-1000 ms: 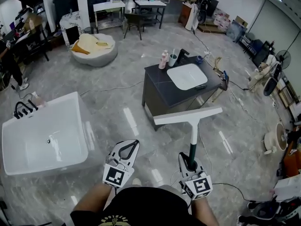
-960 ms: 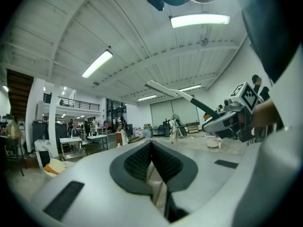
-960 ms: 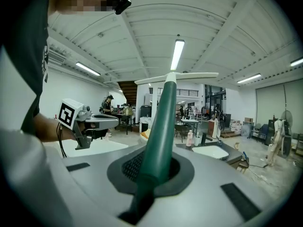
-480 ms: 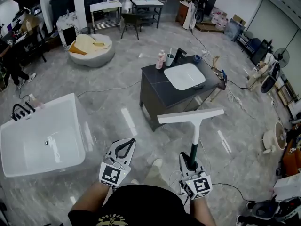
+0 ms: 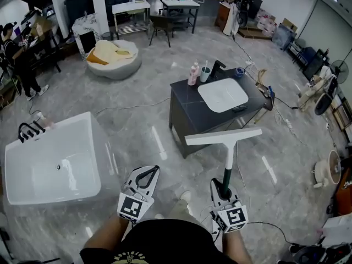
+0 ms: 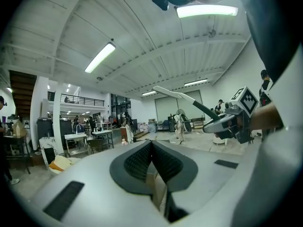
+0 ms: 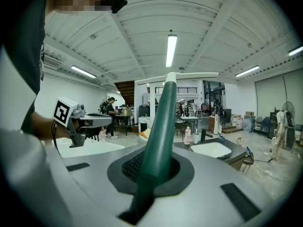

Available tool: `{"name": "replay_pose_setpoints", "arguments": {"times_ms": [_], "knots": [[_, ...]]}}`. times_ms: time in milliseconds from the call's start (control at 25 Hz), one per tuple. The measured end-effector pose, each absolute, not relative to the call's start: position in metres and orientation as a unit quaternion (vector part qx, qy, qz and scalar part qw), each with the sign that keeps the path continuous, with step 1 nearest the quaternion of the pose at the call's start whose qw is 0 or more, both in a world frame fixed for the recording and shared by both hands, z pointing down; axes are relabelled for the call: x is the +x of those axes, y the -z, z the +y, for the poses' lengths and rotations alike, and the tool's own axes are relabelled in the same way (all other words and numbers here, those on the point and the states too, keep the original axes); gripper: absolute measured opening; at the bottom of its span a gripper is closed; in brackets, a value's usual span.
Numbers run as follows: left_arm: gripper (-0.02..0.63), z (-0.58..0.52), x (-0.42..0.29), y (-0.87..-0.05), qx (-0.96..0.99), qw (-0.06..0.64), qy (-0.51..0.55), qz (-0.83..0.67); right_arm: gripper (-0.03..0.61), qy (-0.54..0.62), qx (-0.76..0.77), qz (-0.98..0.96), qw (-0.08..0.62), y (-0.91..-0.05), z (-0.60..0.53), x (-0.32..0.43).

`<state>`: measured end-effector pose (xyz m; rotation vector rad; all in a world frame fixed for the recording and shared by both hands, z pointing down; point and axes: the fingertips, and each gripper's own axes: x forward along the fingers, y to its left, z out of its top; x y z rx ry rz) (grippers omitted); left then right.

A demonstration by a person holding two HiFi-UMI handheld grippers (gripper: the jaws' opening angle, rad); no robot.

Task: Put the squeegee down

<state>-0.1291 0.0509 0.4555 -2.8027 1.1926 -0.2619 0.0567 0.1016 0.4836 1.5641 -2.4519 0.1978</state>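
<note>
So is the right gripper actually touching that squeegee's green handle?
Touching. The right gripper view shows it plainly: the right gripper has its jaws shut on the green handle of the squeegee, with no gap on either side.

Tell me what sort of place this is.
Probably a big workshop hall staged with bathroom fixtures: a freestanding bathtub, a vanity with washbasin, and work tables at the back.
</note>
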Motion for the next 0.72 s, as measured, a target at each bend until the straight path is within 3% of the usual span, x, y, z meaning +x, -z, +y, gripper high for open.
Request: {"name": "replay_pose_setpoints", "arguments": {"times_ms": [720], "knots": [[0.021, -0.057, -0.041, -0.435, -0.915, 0.053, 0.08, 0.391, 0.029, -0.063, 0.51, -0.851, 0.106, -0.477, -0.015, 0.131]]}}
